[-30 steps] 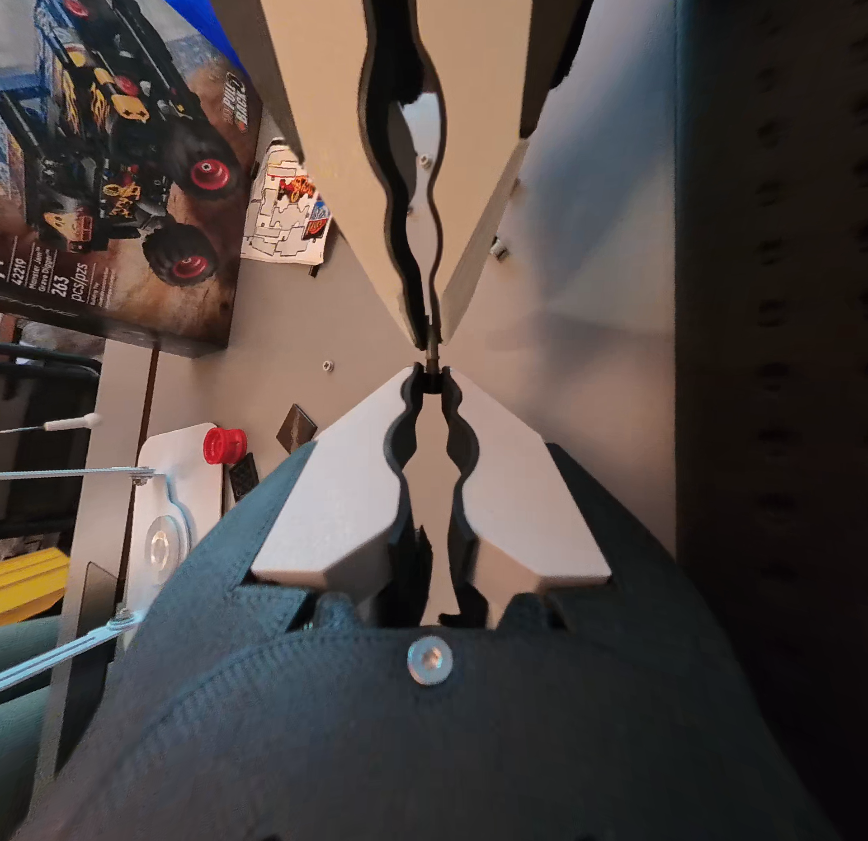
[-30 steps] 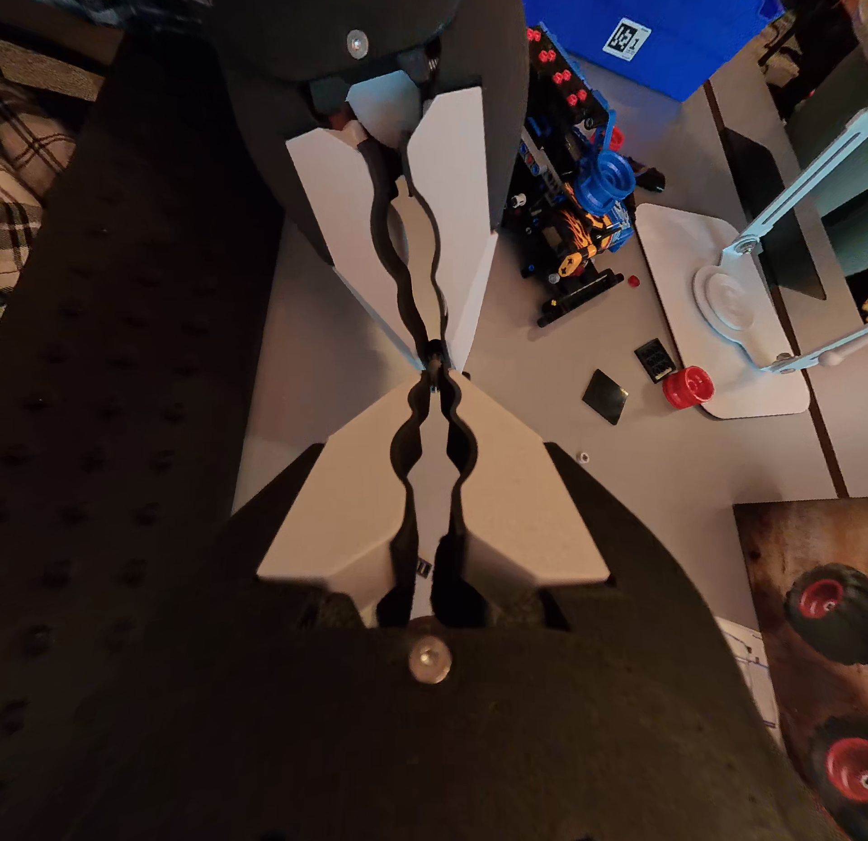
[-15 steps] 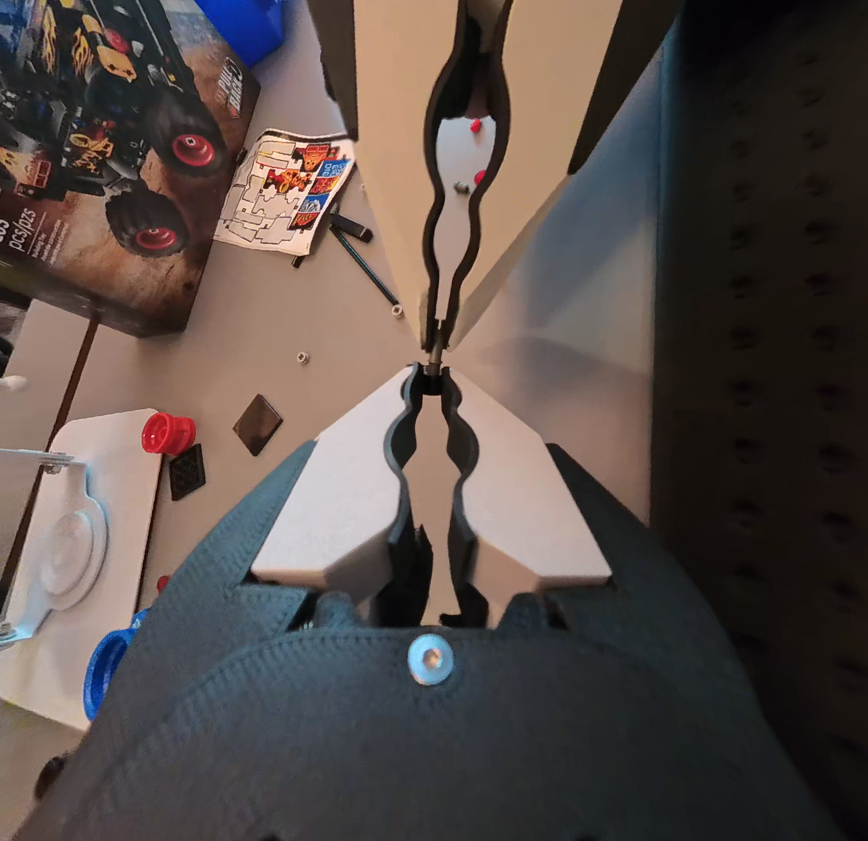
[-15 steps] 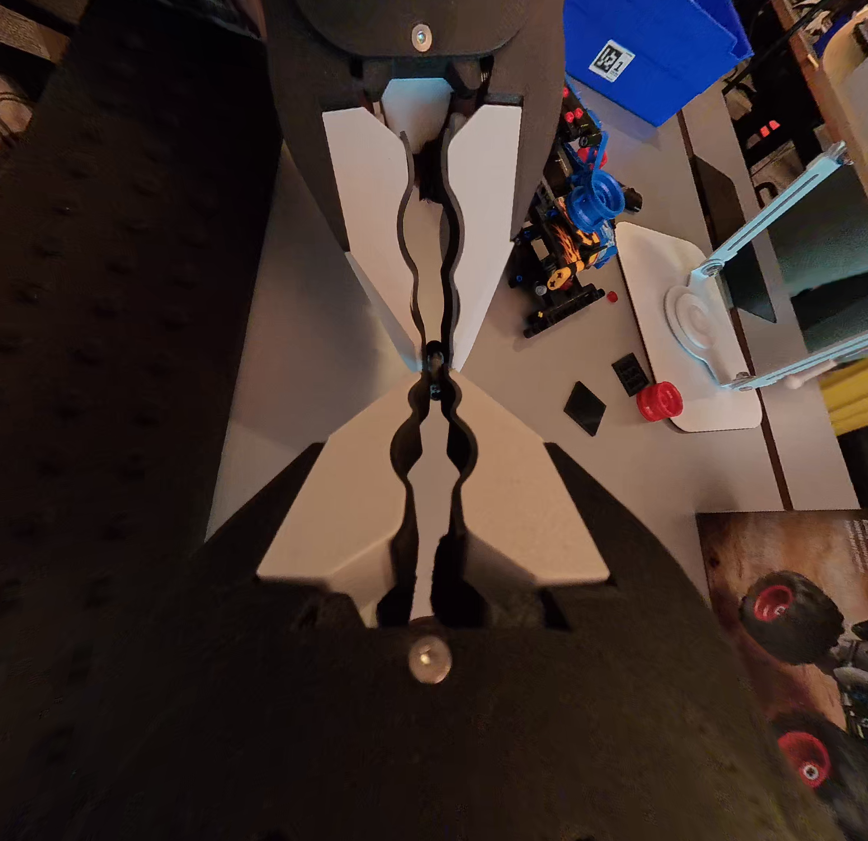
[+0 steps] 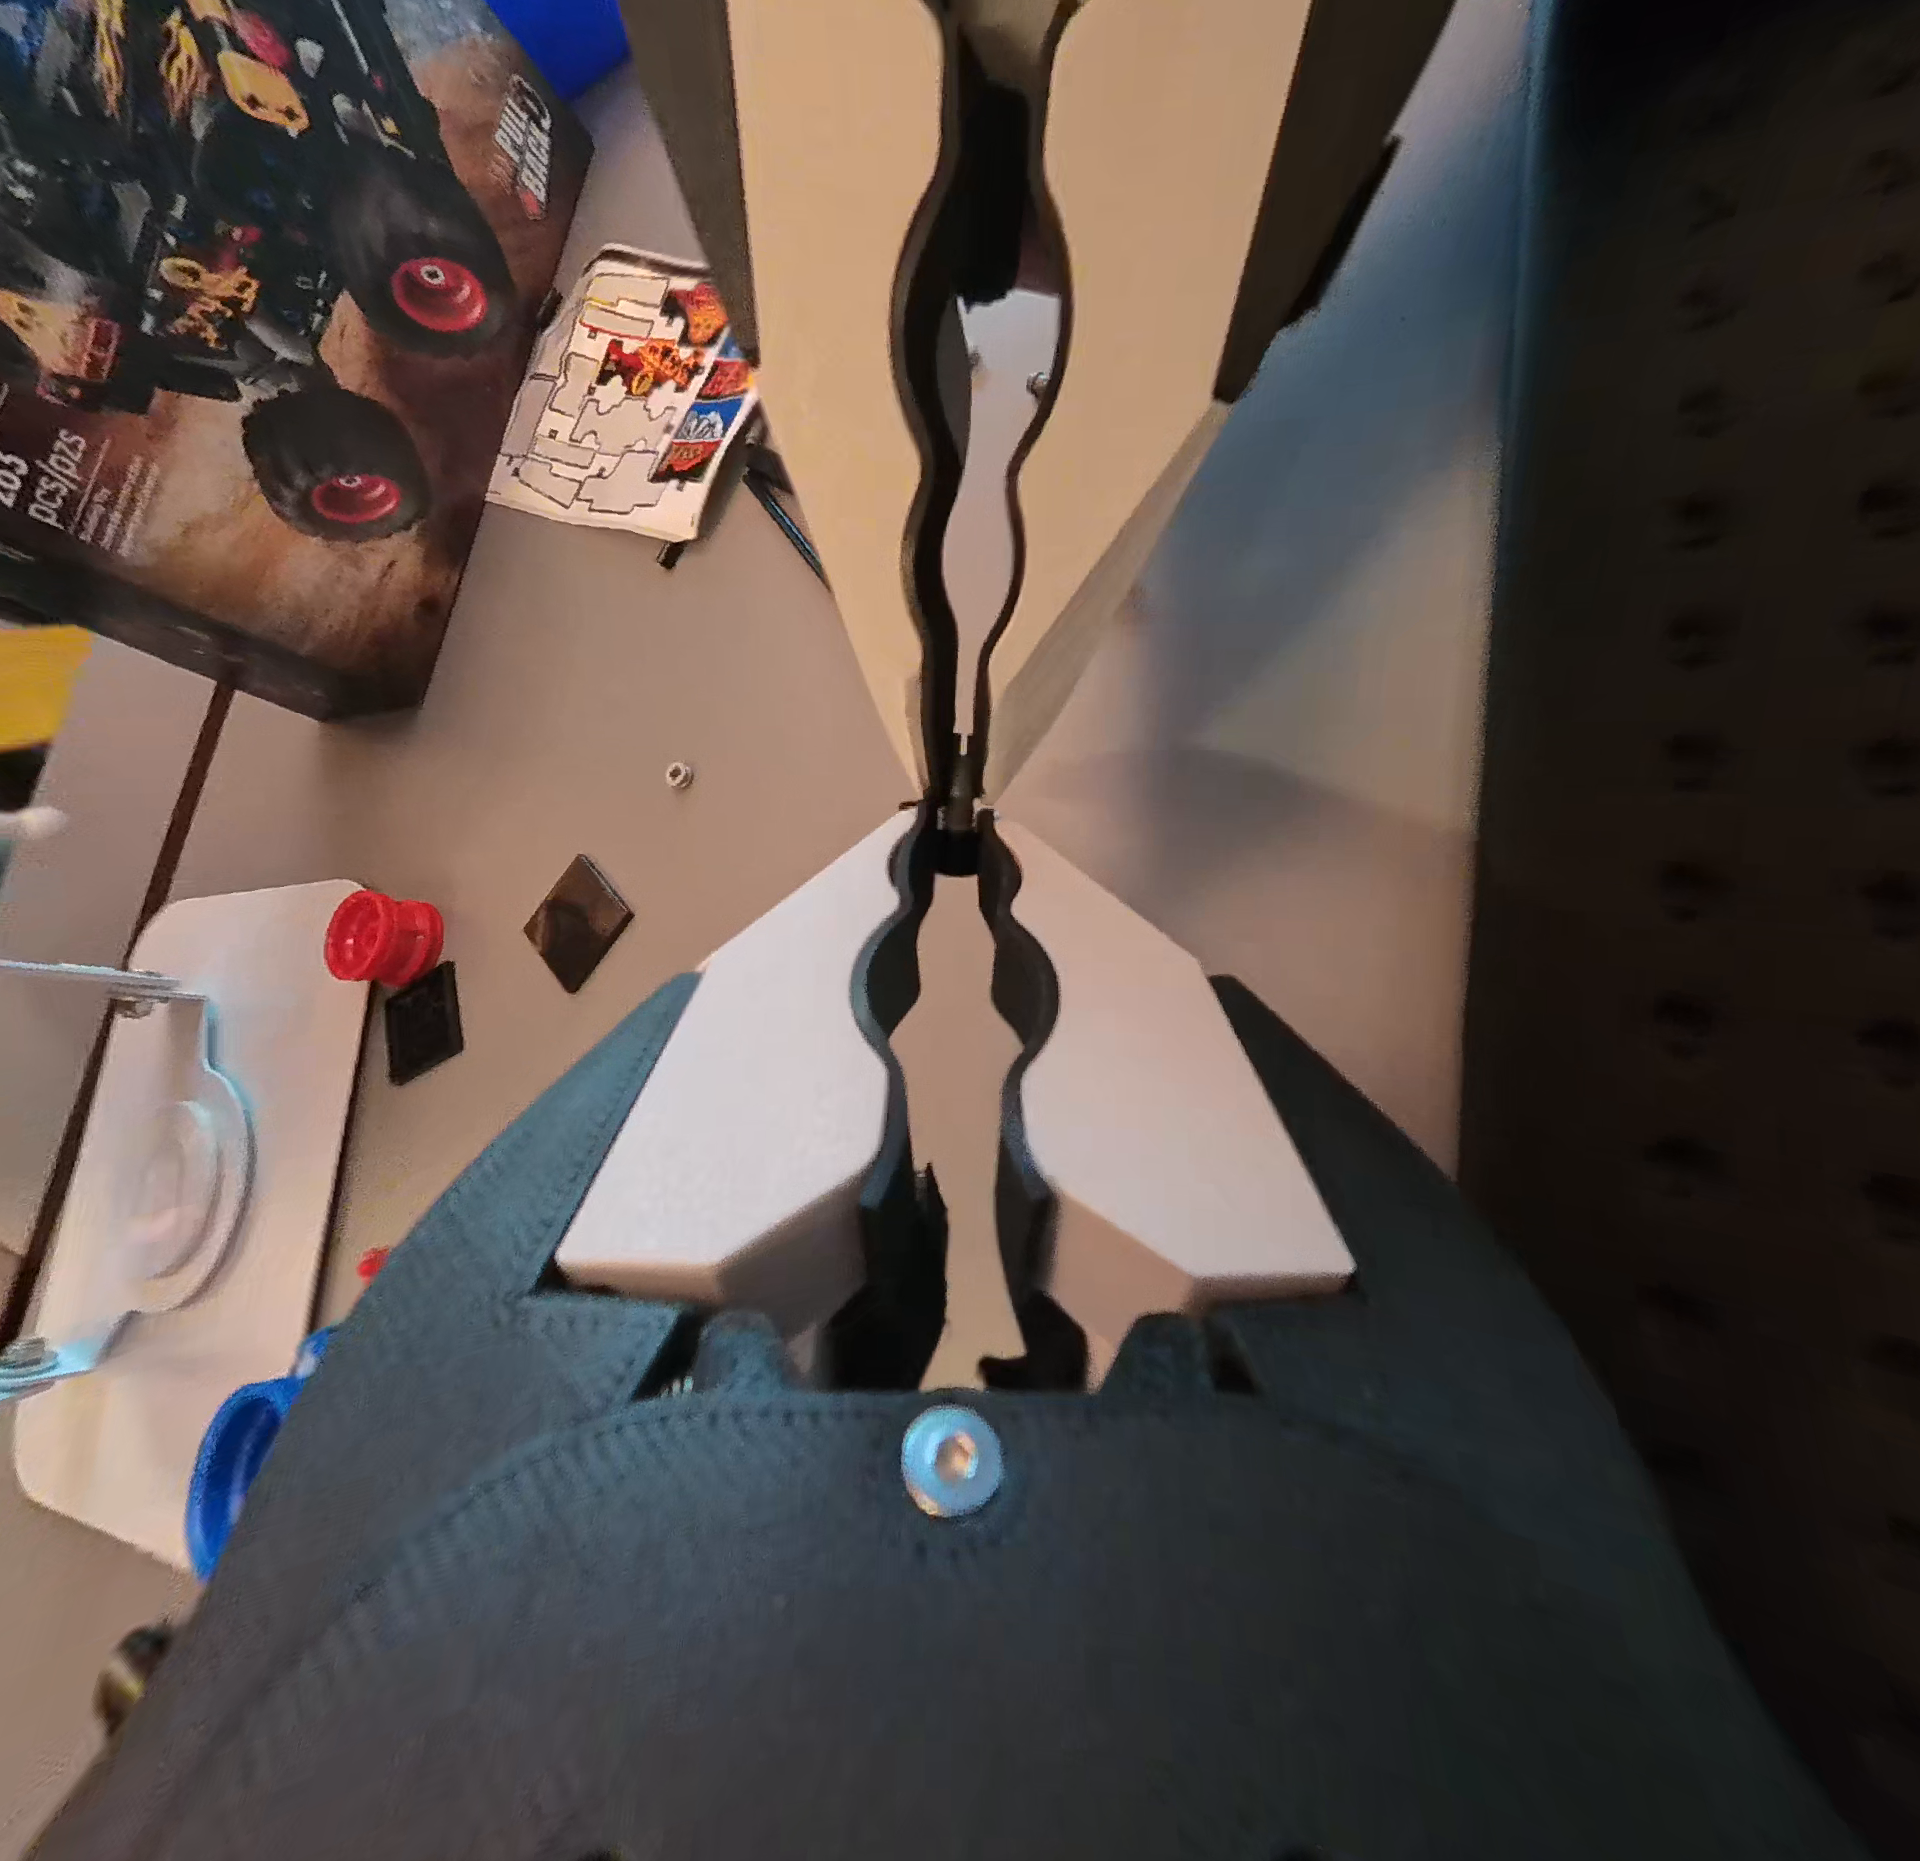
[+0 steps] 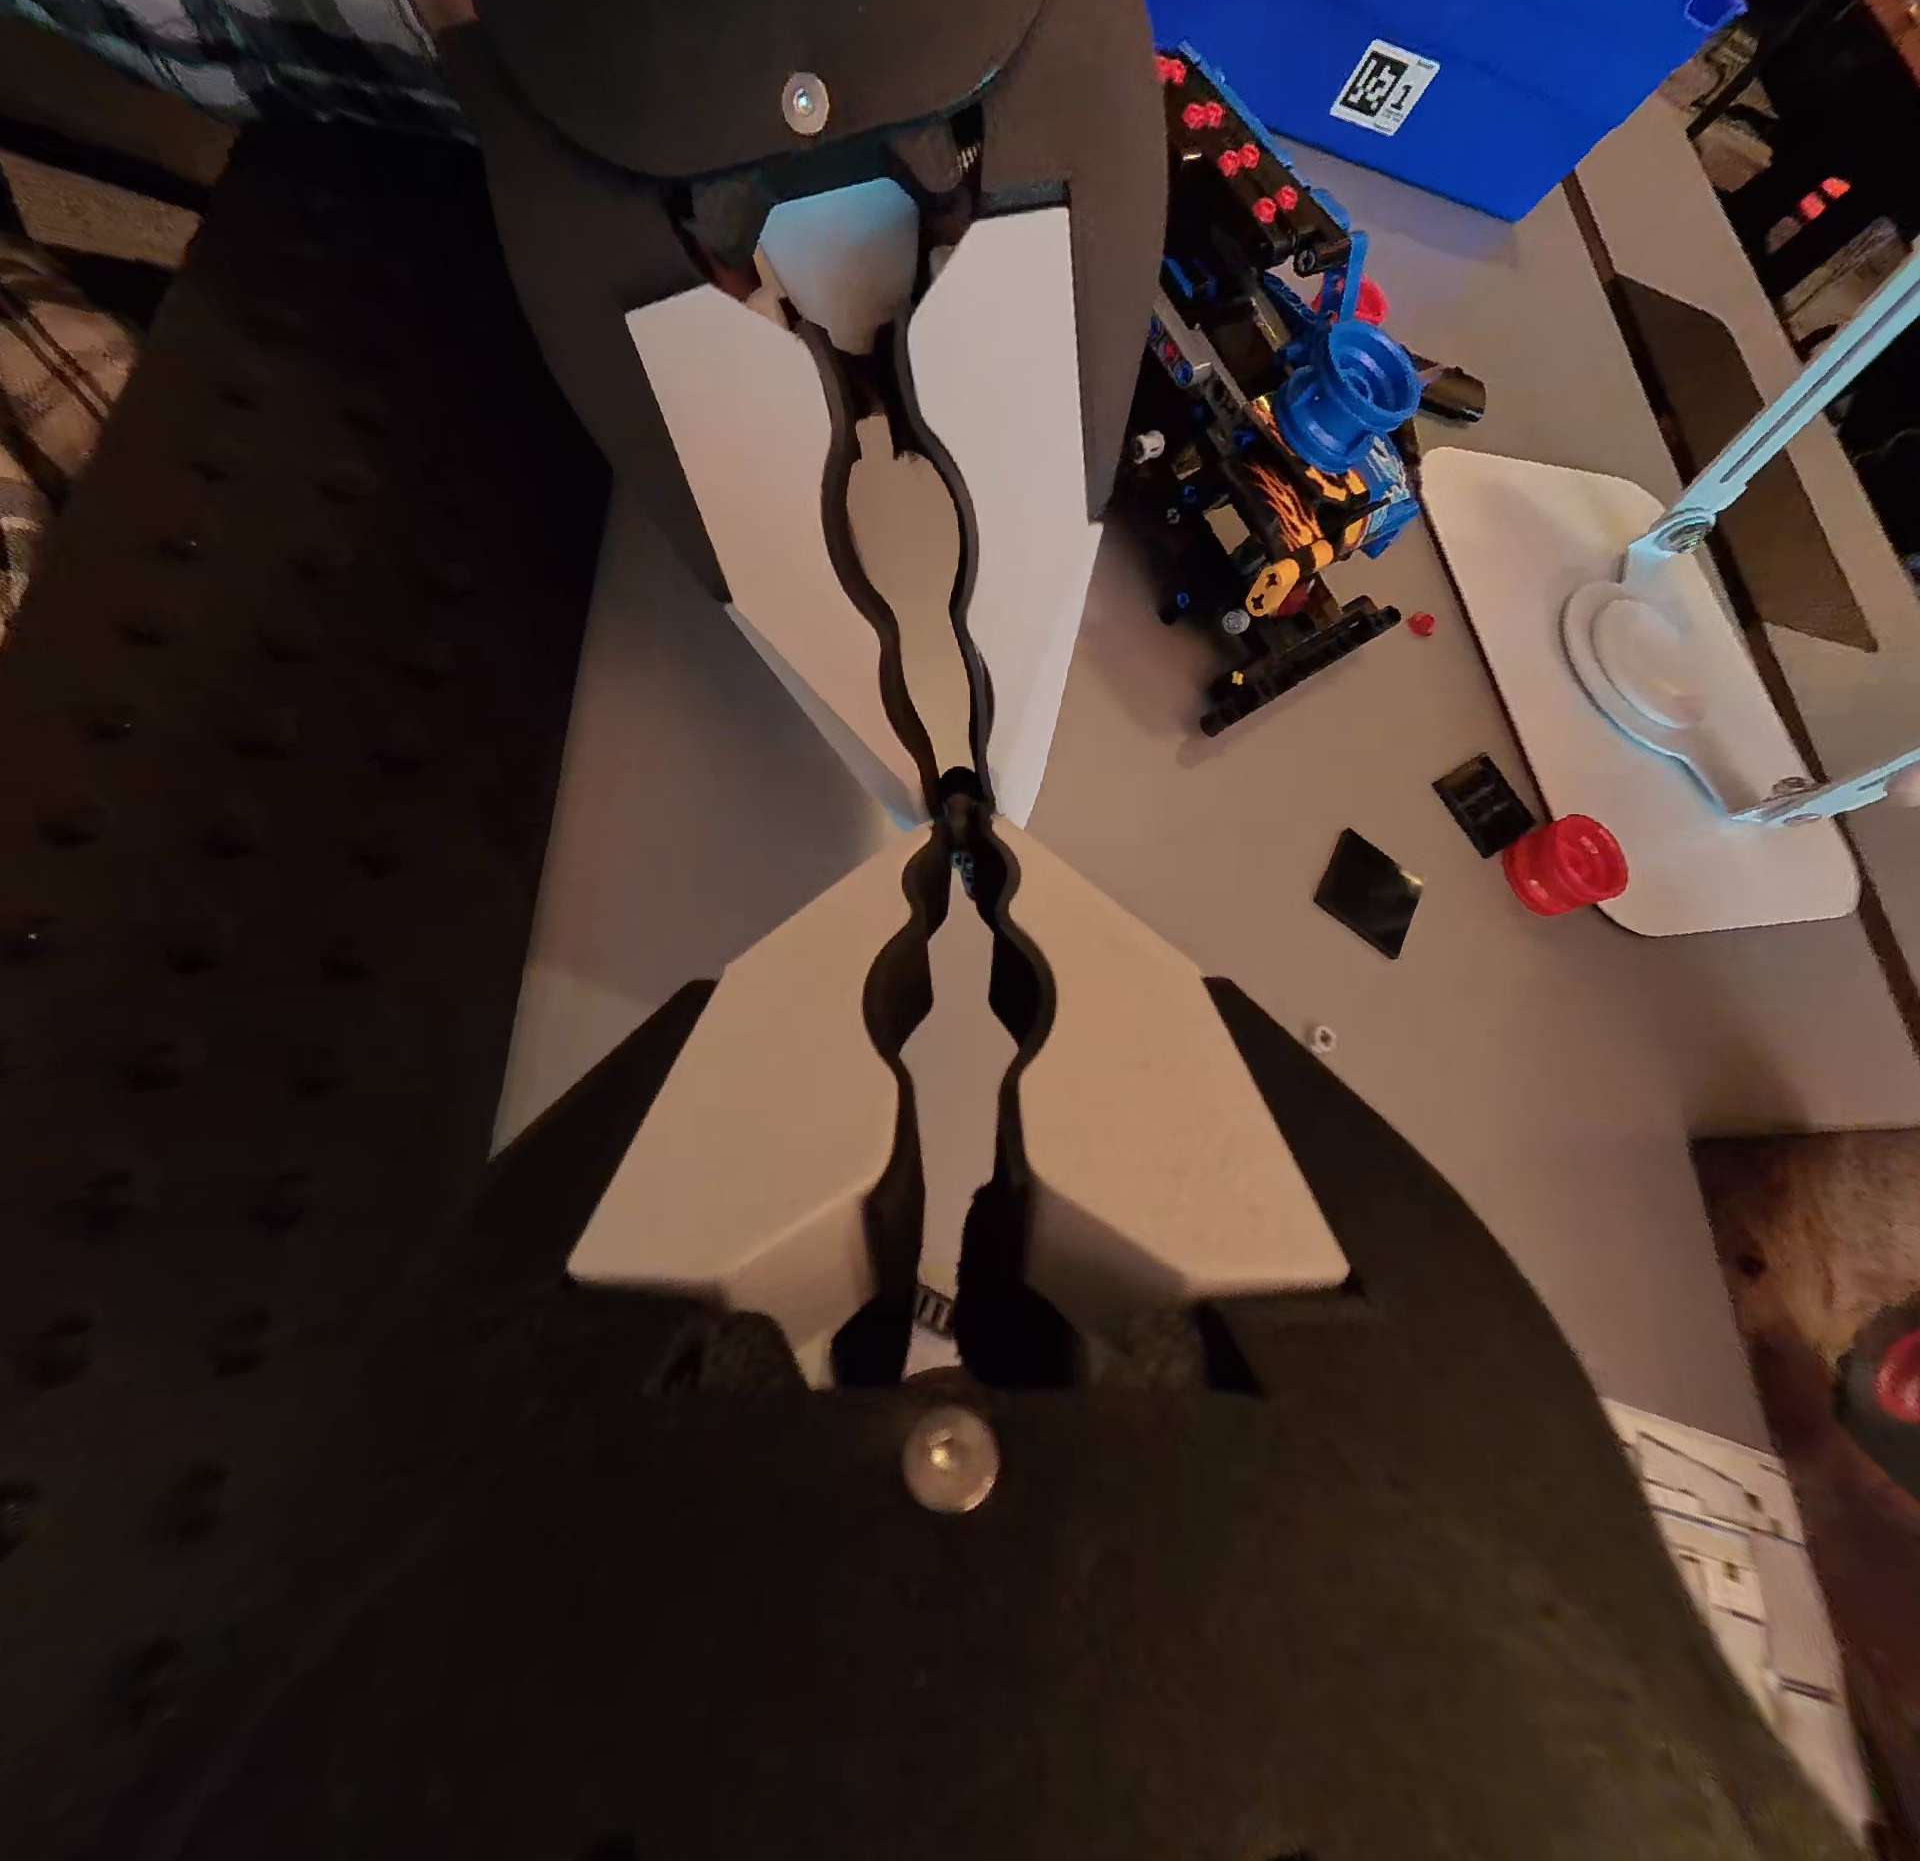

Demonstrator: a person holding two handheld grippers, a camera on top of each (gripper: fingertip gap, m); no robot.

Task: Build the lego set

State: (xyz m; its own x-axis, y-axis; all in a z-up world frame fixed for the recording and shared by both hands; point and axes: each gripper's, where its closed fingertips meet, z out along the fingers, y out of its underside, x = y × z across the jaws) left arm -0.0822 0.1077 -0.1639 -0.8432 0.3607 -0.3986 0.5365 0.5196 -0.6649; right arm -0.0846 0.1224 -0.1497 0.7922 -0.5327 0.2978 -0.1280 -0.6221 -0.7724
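1. Grey table (image 5: 582, 668) carries the loose parts, with a dark dotted mat (image 5: 1714, 772) along its 3 o'clock side in the left wrist view.
2. Left wrist view, from the left: a white lamp base (image 5: 197, 1167) at 9 o'clock, with a red hub (image 5: 381, 936) on its edge and a ribbed black plate (image 5: 424, 1022) just beside it.
3. At 10 o'clock lies the set's box (image 5: 239, 305); a sticker sheet (image 5: 623, 409) lies just right of it, and a smooth black tile (image 5: 579, 922) sits toward 9 o'clock.
4. The left gripper (image 5: 954, 840) and right gripper (image 5: 961, 762) meet tip to tip at centre. Each is pinched tight on an end of one small dark pin (image 5: 956, 812) held between them above the table.
5. Right wrist view: the right gripper (image 6: 964, 855) is below and the left gripper (image 6: 956, 788) above, with the pin (image 6: 966, 824) at the joint; its exact shape is too small to tell.
6. At 1 o'clock stands the part-built truck (image 6: 1278, 440), black with blue and red pieces, and beyond it a blue bin (image 6: 1455, 55).
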